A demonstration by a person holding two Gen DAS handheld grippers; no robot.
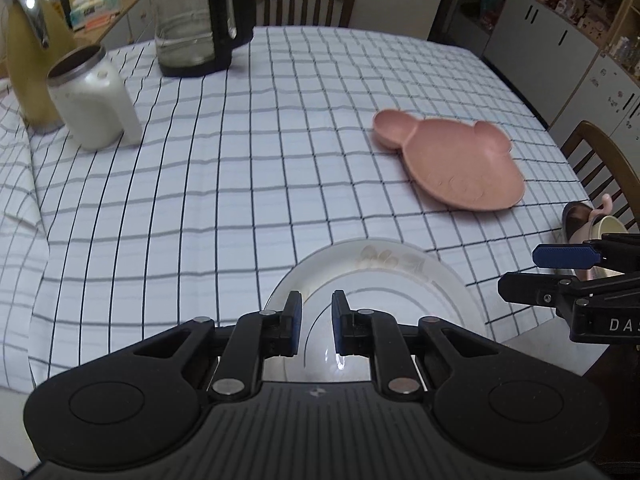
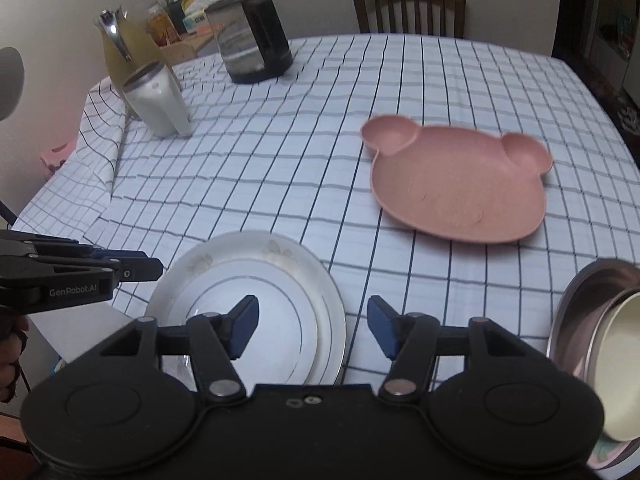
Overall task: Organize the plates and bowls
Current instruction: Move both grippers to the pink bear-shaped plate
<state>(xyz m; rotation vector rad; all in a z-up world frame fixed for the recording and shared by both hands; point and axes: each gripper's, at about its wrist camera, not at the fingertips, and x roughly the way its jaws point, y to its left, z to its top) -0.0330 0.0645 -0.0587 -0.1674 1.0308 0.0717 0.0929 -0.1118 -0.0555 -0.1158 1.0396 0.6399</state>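
Here the left gripper (image 1: 316, 322) hangs over the near rim of the white plate (image 1: 400, 280), its blue-padded jaws set narrowly apart with nothing between them; the plate's inner well shows through the gap, and whether the pads touch the plate cannot be told. The white plate, ringed with thin grey lines and a faint floral print, lies flat on the checked tablecloth (image 1: 240, 160) at the near table edge. The right gripper (image 2: 312, 328) has its jaws spread wide and empty; its left finger sits over the same white plate (image 2: 248, 292), while its right finger is above bare cloth just beside the plate's rim. Ahead of both sets of jaws and off to the right lies the pink bear-shaped plate (image 2: 460, 188), flat and well apart from the white one. Just right of the right jaws, at the table edge, a metal bowl (image 2: 576, 304) holds a tilted cream bowl (image 2: 624, 364). Far ahead and left of the jaws stand a glass kettle (image 2: 252, 32), a white jug (image 2: 158, 100) and a yellow thermos (image 2: 120, 48).
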